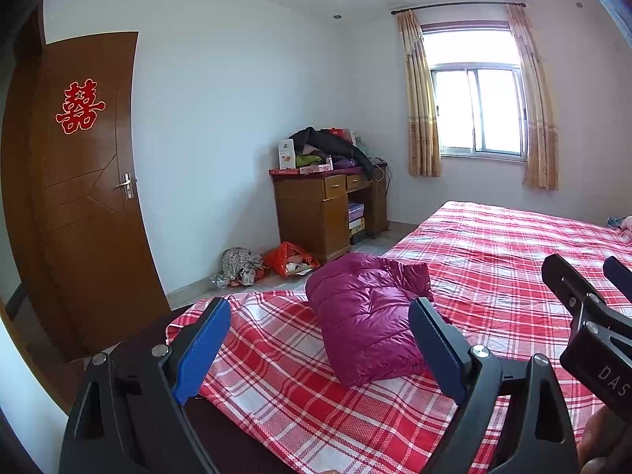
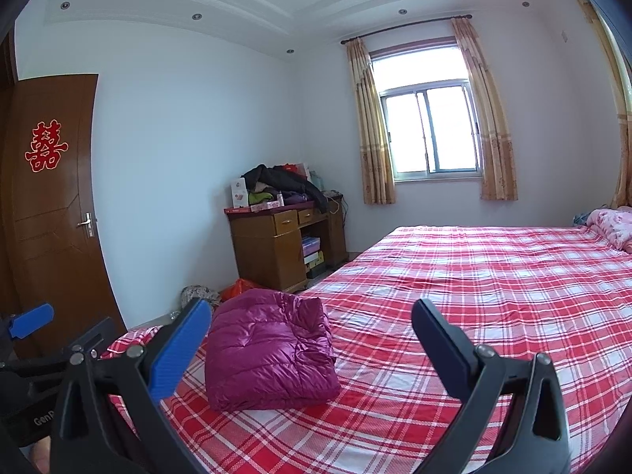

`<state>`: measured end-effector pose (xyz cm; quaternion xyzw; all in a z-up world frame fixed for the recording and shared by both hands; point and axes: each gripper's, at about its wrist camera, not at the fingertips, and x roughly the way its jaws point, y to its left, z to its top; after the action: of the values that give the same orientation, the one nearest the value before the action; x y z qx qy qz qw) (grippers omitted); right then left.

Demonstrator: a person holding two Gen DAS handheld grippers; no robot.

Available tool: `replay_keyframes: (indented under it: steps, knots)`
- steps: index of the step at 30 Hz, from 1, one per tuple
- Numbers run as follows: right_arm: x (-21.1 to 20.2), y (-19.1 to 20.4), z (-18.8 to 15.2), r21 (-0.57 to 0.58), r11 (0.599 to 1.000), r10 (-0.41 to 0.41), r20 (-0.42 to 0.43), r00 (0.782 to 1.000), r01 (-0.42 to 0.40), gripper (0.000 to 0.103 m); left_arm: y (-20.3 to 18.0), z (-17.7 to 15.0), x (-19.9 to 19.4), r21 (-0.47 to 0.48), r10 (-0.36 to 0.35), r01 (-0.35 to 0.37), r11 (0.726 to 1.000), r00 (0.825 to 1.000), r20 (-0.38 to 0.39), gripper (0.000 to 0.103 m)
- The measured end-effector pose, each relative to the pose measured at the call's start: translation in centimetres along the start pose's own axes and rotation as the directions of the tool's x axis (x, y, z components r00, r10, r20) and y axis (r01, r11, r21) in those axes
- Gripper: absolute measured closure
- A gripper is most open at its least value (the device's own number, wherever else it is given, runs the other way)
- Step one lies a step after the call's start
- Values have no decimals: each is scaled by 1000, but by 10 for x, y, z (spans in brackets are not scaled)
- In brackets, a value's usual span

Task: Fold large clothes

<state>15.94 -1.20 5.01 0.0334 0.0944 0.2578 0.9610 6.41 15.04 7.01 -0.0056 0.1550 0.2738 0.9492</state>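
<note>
A magenta puffer jacket (image 1: 363,316) lies folded into a compact bundle near the corner of the bed with the red plaid sheet (image 1: 493,260). It also shows in the right wrist view (image 2: 268,355). My left gripper (image 1: 320,324) is open and empty, raised above the bed in front of the jacket. My right gripper (image 2: 312,328) is open and empty, held above the bed to the right of the left one; it also shows at the right edge of the left wrist view (image 1: 584,276). Neither gripper touches the jacket.
A brown door (image 1: 79,197) stands at the left. A wooden desk (image 1: 324,213) piled with clothes and boxes stands against the far wall, with bags (image 1: 288,260) on the floor beside it. A pink quilt (image 2: 612,229) lies at the bed's far right. A curtained window (image 2: 430,130) is behind.
</note>
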Motion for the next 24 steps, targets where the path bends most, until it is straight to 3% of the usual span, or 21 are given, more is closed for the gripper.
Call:
replay_keyframes:
  steps: [7, 24]
  knots:
    - [0, 0, 0, 2, 1000, -6, 1, 1000, 6, 0, -1, -1, 6, 15, 22, -22, 1000, 1000, -8, 11]
    - [4, 1, -4, -9, 1000, -13, -20, 1000, 13, 0, 0, -7, 29, -2, -46, 46, 999, 993, -107, 11]
